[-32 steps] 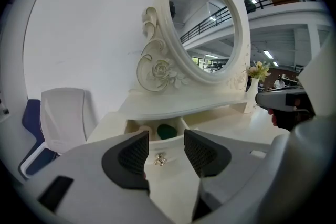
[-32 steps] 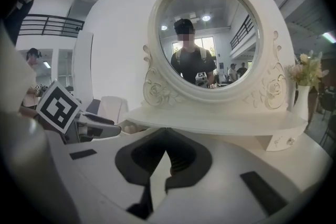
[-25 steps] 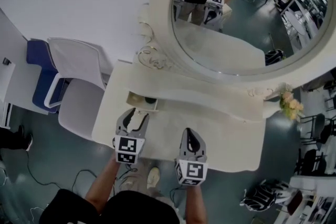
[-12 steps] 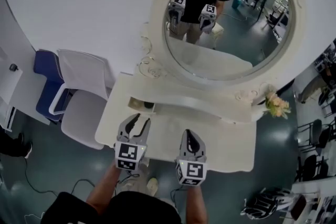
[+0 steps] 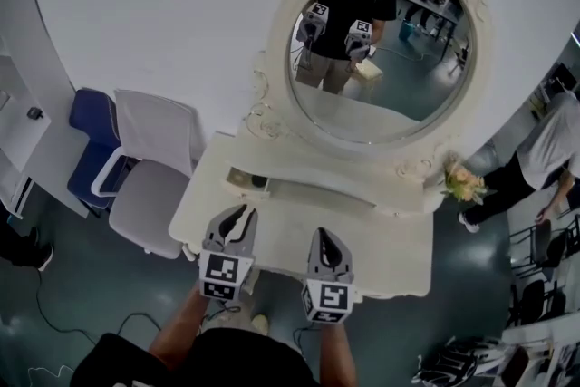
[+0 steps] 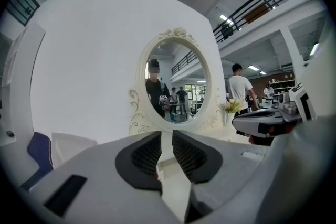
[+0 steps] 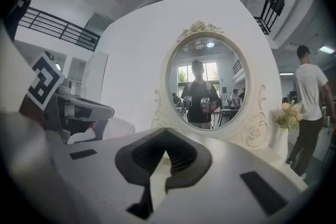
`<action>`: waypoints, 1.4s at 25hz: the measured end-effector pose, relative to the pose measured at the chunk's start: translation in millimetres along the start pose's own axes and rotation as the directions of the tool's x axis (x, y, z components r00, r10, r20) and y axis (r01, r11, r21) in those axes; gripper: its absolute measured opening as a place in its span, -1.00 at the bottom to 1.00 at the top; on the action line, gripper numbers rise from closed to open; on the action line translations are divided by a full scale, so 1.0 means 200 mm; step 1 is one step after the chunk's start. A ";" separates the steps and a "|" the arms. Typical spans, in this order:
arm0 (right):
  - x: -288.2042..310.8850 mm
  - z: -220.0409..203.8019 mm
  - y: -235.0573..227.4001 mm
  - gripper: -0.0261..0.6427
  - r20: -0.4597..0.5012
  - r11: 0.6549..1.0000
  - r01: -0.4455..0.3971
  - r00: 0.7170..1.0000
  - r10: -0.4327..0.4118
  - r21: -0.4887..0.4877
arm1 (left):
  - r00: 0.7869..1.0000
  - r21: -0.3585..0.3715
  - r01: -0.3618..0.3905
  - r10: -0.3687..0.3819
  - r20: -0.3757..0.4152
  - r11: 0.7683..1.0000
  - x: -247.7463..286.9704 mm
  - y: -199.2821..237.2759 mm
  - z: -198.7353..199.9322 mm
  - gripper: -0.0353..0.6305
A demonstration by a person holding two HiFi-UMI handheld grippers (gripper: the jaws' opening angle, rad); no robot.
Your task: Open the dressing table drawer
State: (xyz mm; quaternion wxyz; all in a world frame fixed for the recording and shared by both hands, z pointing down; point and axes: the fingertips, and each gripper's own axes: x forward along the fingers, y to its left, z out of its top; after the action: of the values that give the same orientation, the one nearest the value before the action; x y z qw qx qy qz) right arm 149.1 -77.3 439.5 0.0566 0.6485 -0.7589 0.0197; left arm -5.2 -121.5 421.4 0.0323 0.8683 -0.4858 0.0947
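The white dressing table (image 5: 390, 258) stands under an oval mirror (image 5: 381, 95). At its back left a small drawer (image 5: 243, 179) is pulled out, with something dark inside. My left gripper (image 5: 237, 214) hovers just in front of that drawer, apart from it. Its jaws have just been closing and keep a narrow gap with nothing between them, as the left gripper view (image 6: 167, 136) shows. My right gripper (image 5: 323, 234) hangs over the table's middle front. In the right gripper view (image 7: 166, 134) its tips meet on nothing.
A white chair (image 5: 149, 168) and a blue chair (image 5: 91, 149) stand left of the table. Pale flowers (image 5: 462, 184) sit at the table's back right corner. A person (image 5: 544, 154) stands at the right edge. Cables lie on the floor at the lower left.
Both grippers have lifted and drawn back from the tabletop. The left jaws have narrowed. The view now takes in the whole mirror, and a person has come in at the right.
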 end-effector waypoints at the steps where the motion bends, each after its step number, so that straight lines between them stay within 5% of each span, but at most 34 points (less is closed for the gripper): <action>1: -0.03 0.01 0.01 -0.93 0.005 1.000 0.000 1.000 0.000 -0.001 | 1.000 0.002 -0.002 0.002 0.006 1.000 -0.03 -0.01 0.01 -0.70; 12: -0.28 0.09 0.05 -0.93 0.051 1.000 -0.003 0.999 0.004 -0.018 | 0.999 0.025 -0.017 0.016 0.044 1.000 -0.28 -0.12 0.09 -0.87; 35: -0.47 0.12 0.11 -0.93 0.062 1.000 0.002 0.998 -0.001 -0.016 | 0.999 0.035 -0.014 0.012 0.042 0.999 -0.47 -0.20 0.07 -0.88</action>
State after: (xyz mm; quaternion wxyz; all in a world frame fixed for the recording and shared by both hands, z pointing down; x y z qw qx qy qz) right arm 140.9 16.0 406.1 0.0383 0.6487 -0.7601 -0.0067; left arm -17.6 -23.4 391.0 0.0063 0.8674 -0.4903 0.0853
